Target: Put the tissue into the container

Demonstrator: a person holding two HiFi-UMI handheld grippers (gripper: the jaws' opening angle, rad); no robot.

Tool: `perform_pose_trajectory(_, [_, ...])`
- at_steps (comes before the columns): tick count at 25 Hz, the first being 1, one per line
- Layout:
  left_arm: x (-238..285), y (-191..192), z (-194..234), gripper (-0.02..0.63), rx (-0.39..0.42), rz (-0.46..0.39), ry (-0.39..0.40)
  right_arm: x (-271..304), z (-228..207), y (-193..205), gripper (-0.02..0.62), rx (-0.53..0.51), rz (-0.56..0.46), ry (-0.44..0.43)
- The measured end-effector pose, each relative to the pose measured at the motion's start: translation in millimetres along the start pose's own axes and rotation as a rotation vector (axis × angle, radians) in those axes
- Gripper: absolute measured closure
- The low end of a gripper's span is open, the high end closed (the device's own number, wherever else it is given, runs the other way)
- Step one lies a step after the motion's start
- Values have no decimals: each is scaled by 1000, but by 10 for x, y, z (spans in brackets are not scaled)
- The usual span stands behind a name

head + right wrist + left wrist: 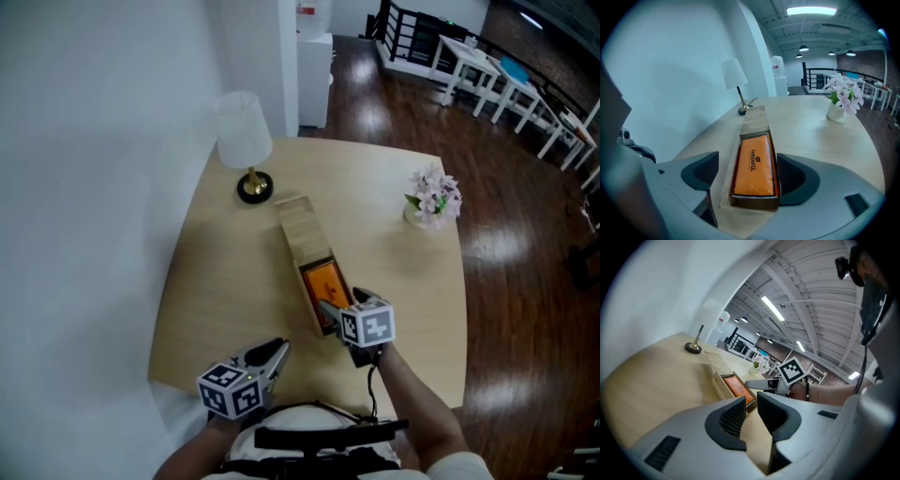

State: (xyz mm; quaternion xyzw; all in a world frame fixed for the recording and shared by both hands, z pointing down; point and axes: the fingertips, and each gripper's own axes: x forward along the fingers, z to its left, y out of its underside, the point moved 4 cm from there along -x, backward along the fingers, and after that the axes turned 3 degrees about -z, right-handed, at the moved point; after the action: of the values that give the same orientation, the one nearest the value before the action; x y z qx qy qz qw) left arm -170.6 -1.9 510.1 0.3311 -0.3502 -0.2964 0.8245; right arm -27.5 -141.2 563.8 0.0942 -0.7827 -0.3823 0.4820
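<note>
A long wooden box (302, 234) lies on the round table, its far half covered by a lid (757, 119). In the uncovered near half lies an orange tissue pack (323, 281) (754, 164), flat inside. My right gripper (330, 309) (750, 177) stands open at the box's near end, a jaw on either side of it, with gaps between pads and box walls. My left gripper (279, 351) (751, 412) sits near the table's front left edge, apart from the box. Its jaws stand a narrow gap apart with nothing between them.
A white lamp (246, 141) stands at the table's far left, just beyond the box. A vase of pink flowers (431, 199) sits at the far right. A white wall runs along the left side. The table edge (187, 380) is close to my left gripper.
</note>
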Motion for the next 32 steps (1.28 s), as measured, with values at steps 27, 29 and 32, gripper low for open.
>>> perform_pose_trajectory(27, [94, -5, -832, 604, 171, 141, 237, -1909, -56, 558, 595, 104, -260, 140])
perform_pose_trajectory(29, [116, 24, -873, 604, 194, 163, 245, -1899, 13, 517, 595, 86, -260, 117])
perform_pose_trajectory(32, [164, 76, -900, 604, 225, 181, 260, -1882, 115, 464, 595, 36, -262, 91])
